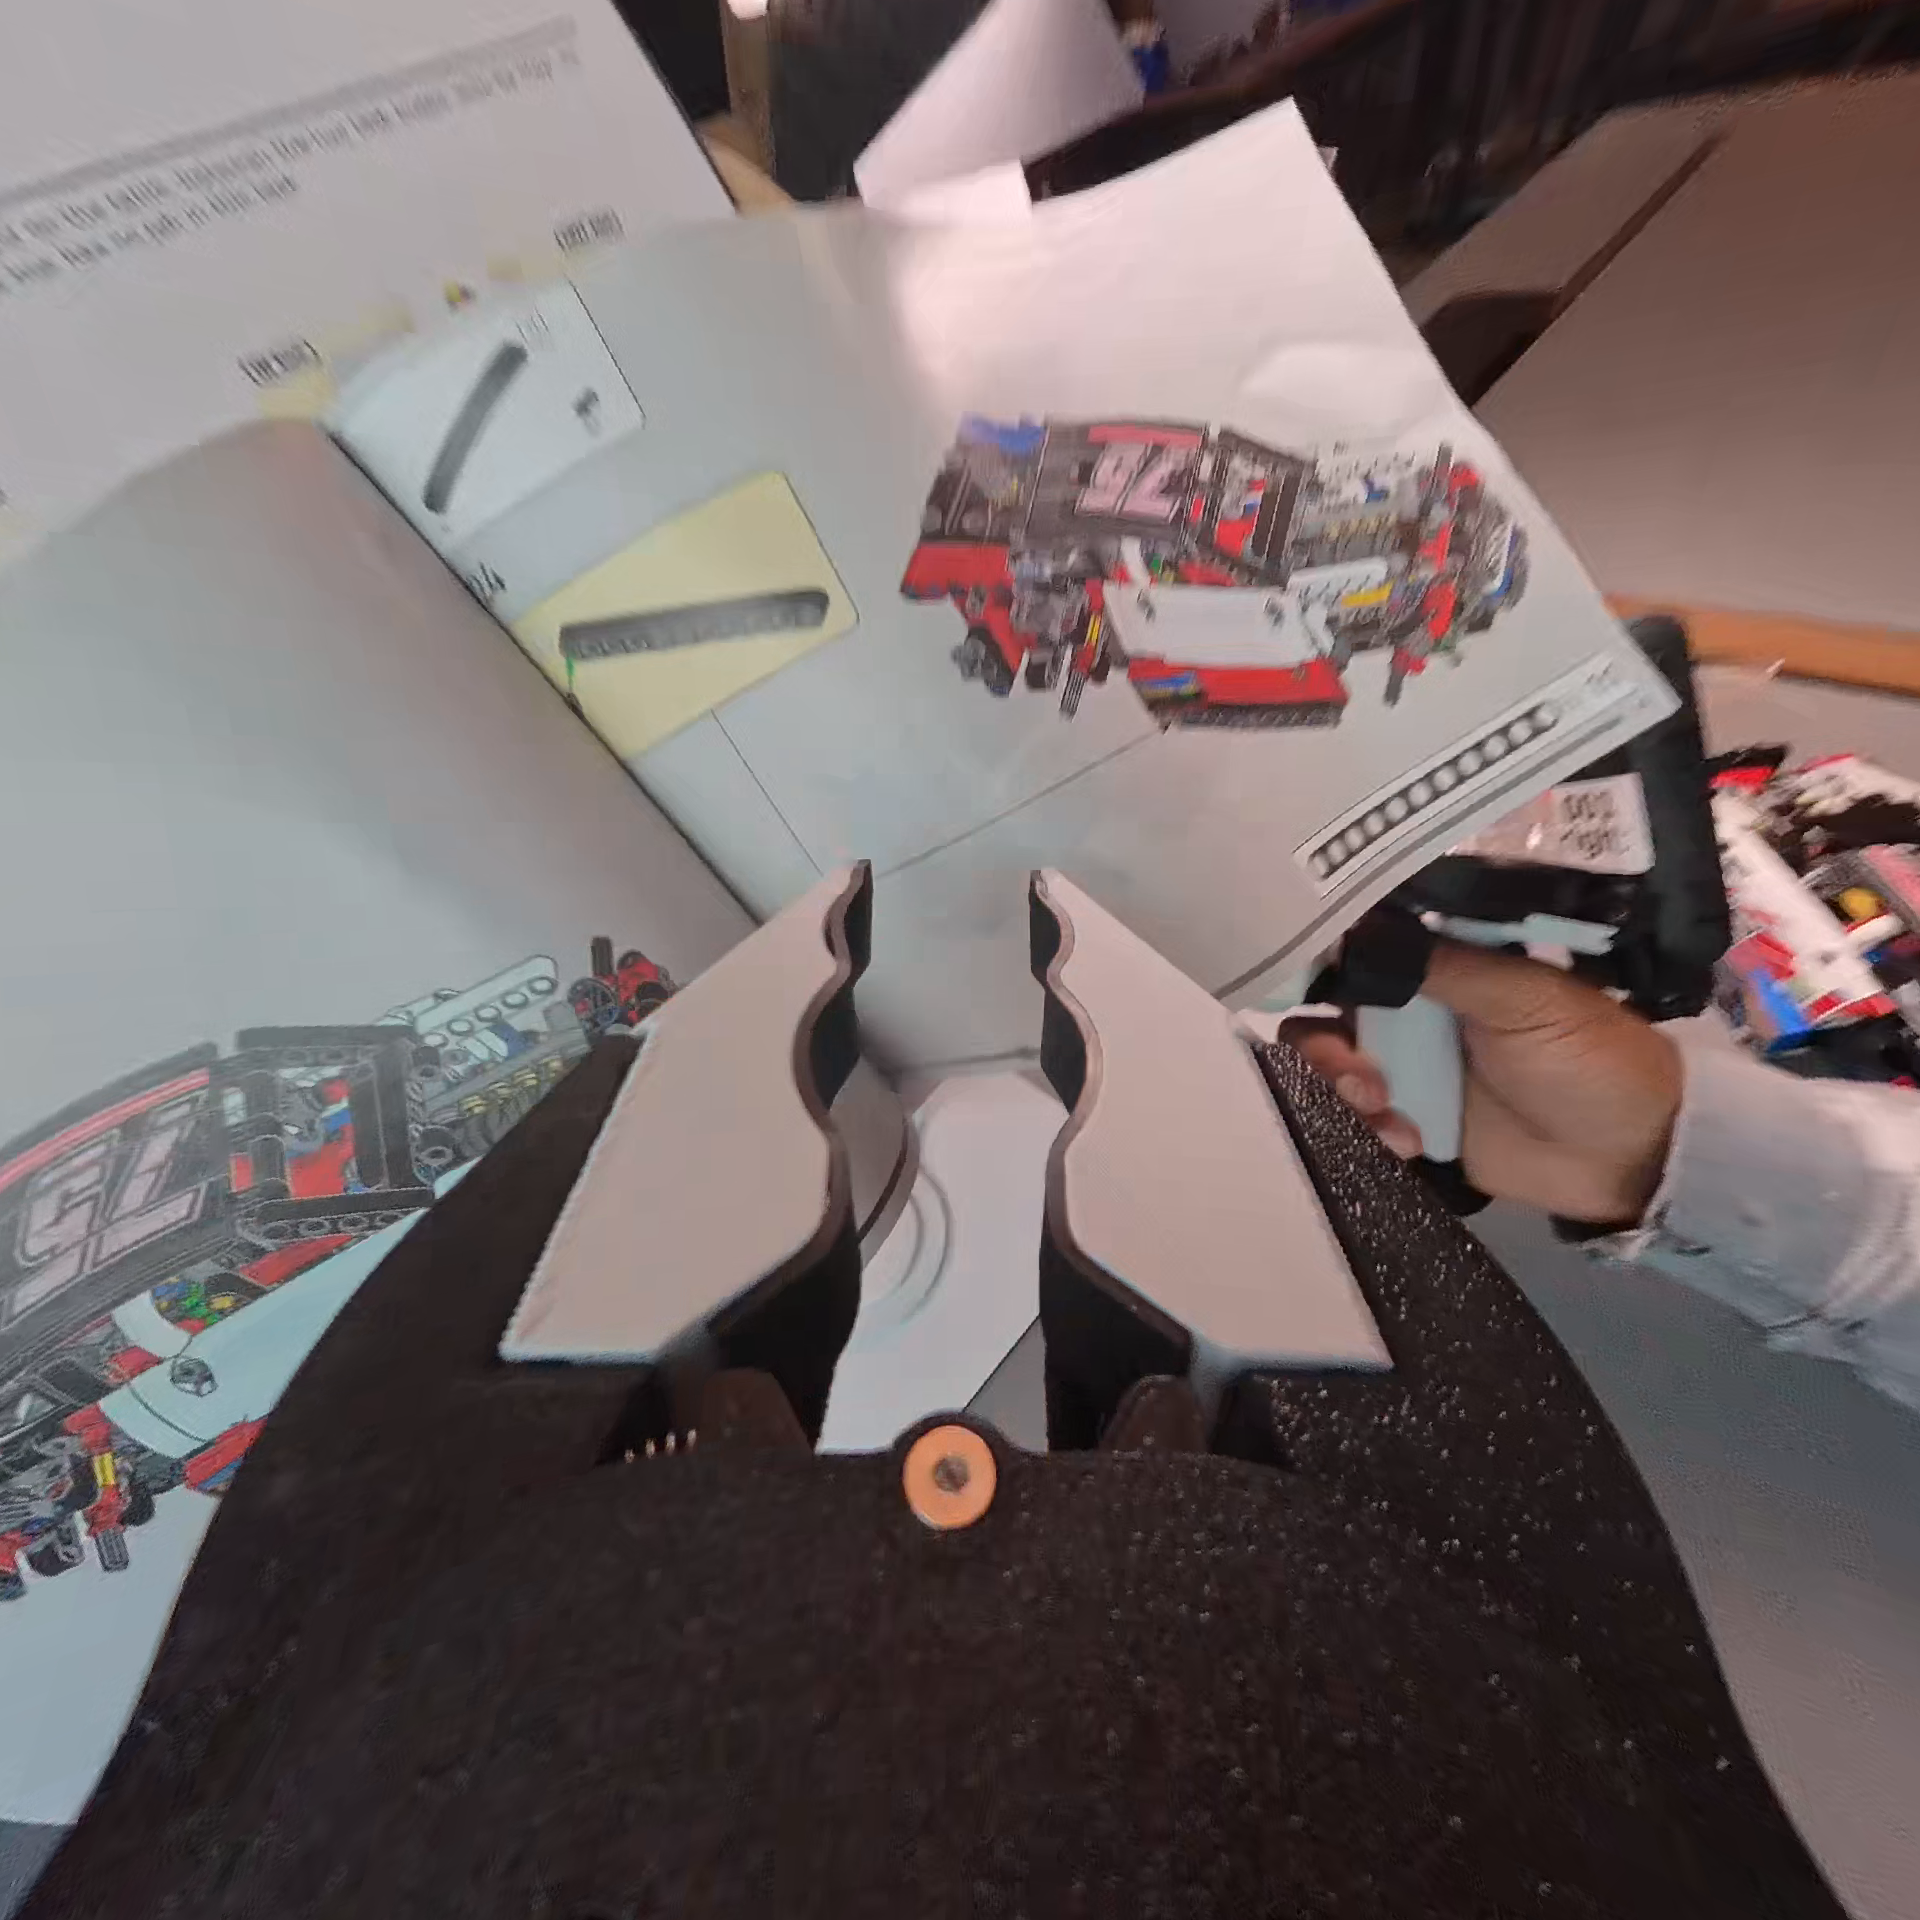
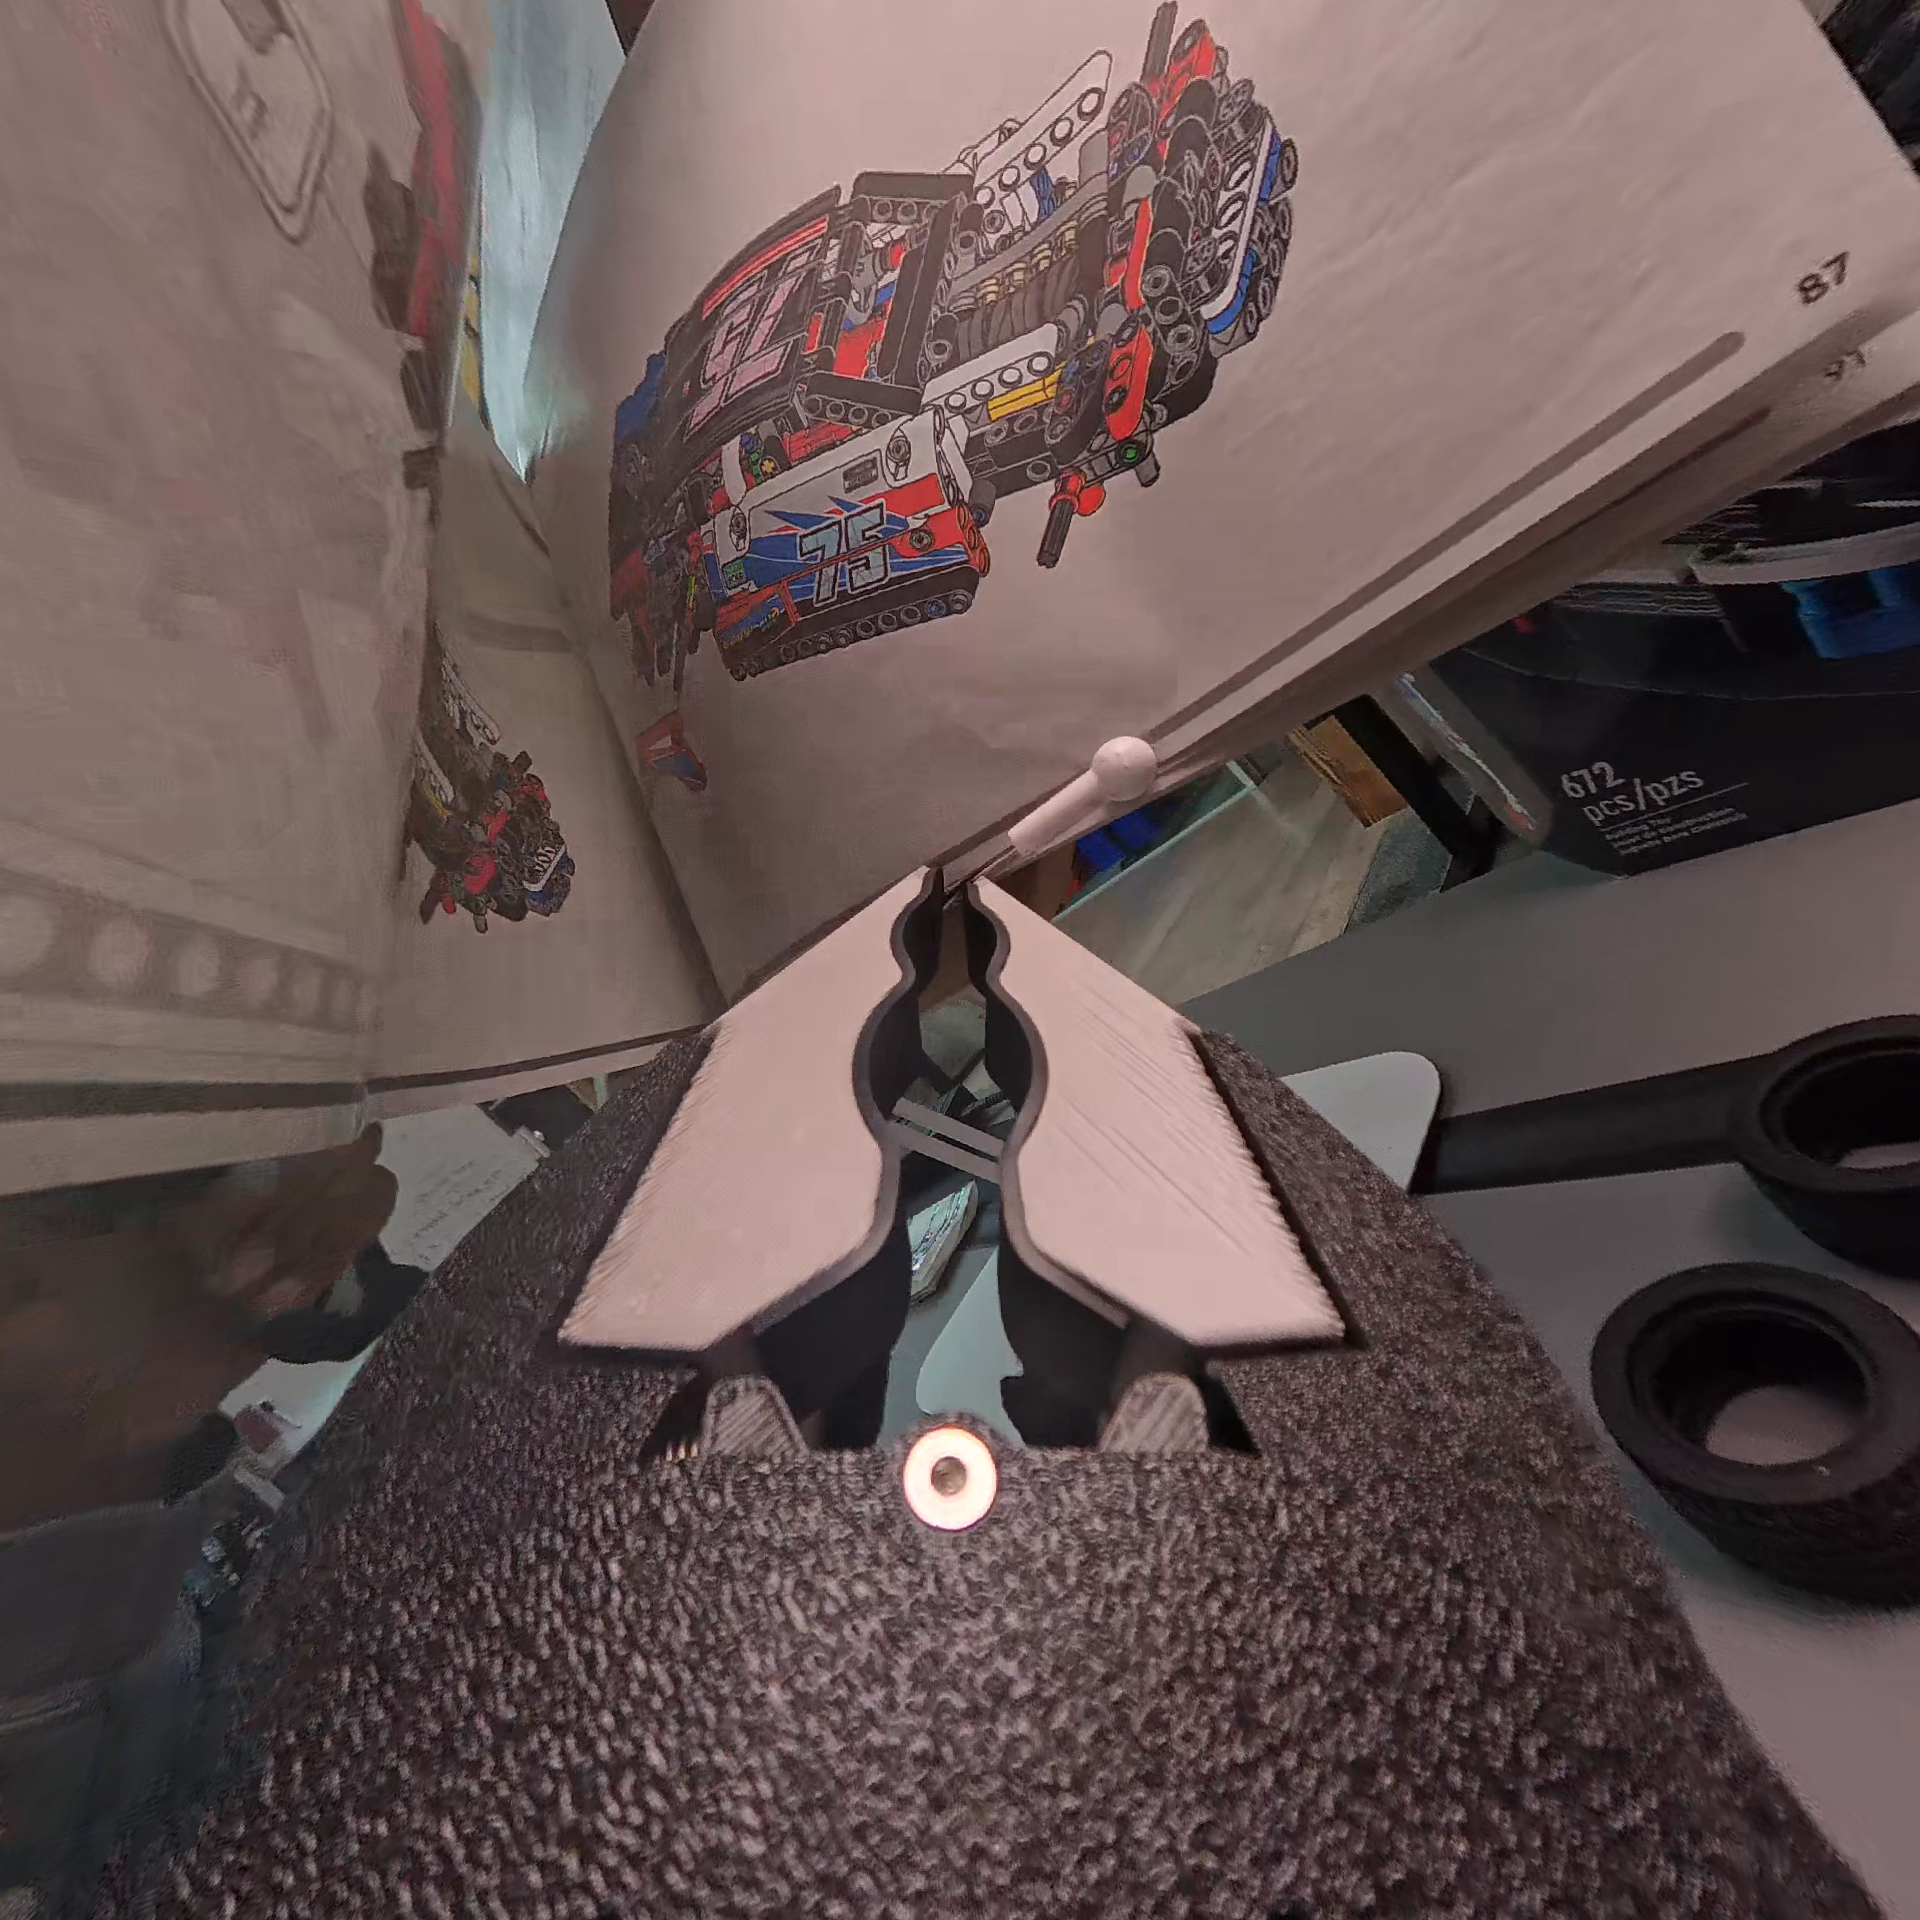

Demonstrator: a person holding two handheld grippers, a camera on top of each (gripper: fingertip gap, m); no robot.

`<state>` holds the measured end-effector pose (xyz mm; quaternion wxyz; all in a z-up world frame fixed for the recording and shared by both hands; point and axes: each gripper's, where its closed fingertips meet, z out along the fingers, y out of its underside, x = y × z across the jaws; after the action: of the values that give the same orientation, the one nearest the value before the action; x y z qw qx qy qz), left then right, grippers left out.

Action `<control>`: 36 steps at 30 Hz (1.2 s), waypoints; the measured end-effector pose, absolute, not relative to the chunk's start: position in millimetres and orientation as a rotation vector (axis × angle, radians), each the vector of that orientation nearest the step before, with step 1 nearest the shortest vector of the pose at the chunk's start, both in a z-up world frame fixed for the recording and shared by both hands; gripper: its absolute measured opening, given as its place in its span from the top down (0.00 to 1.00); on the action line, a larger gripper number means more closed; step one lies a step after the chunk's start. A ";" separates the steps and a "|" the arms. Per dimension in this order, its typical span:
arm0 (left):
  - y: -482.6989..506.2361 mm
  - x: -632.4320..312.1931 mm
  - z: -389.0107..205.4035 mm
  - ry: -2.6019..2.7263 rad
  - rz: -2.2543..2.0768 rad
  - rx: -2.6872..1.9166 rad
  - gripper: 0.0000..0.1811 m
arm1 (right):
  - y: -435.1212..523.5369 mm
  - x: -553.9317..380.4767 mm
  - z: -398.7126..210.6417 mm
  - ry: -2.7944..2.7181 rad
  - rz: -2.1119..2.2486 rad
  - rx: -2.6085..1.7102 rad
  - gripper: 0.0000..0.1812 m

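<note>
An open instruction booklet (image 1: 312,831) with coloured drawings of a brick-built car lies in front of my left gripper (image 1: 951,894). That gripper is open and empty, its fingertips over the lower edge of a lifted page (image 1: 1039,343). My right gripper (image 2: 954,896) is shut on the edge of that page (image 2: 1351,343) and holds it up off the booklet. It also shows in the left wrist view (image 1: 1538,914), held by a hand (image 1: 1538,1081) under the page's right corner. The left-hand pages (image 2: 208,623) are blurred.
A partly built red, white and black brick car (image 1: 1829,914) sits on the grey table (image 1: 1766,1455) at the right. Two black tyres (image 2: 1766,1444) lie on the table (image 2: 1558,997). A black box (image 2: 1683,769) and a white ball-ended rod (image 2: 1117,771) are behind the page. A printed sheet (image 1: 312,135) lies beyond the booklet. Tip to tip, the grippers are about 15 centimeters apart.
</note>
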<state>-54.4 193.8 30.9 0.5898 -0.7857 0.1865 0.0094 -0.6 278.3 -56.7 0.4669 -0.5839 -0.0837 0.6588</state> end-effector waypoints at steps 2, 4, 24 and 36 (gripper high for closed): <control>209.3 -61.6 8.4 0.457 0.159 -1.886 0.87 | 278.2 -0.7 -58.9 -0.188 1.642 -1.425 0.98; 224.2 -67.1 -2.6 0.492 0.304 -1.913 0.88 | 277.8 -0.7 -60.3 -0.163 1.679 -1.419 0.98; 251.8 -77.9 -7.0 0.542 0.701 -1.956 0.99 | 267.0 4.7 -37.6 -0.310 1.128 -1.321 0.99; 248.1 -77.4 -7.2 0.550 0.679 -1.929 0.99 | 249.3 -39.6 0.2 -0.722 0.795 -1.198 1.00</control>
<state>-77.4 248.1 -7.2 0.4901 -0.7940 0.2263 0.2796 -39.6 249.3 0.2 0.6935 -0.5364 -0.3234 0.3560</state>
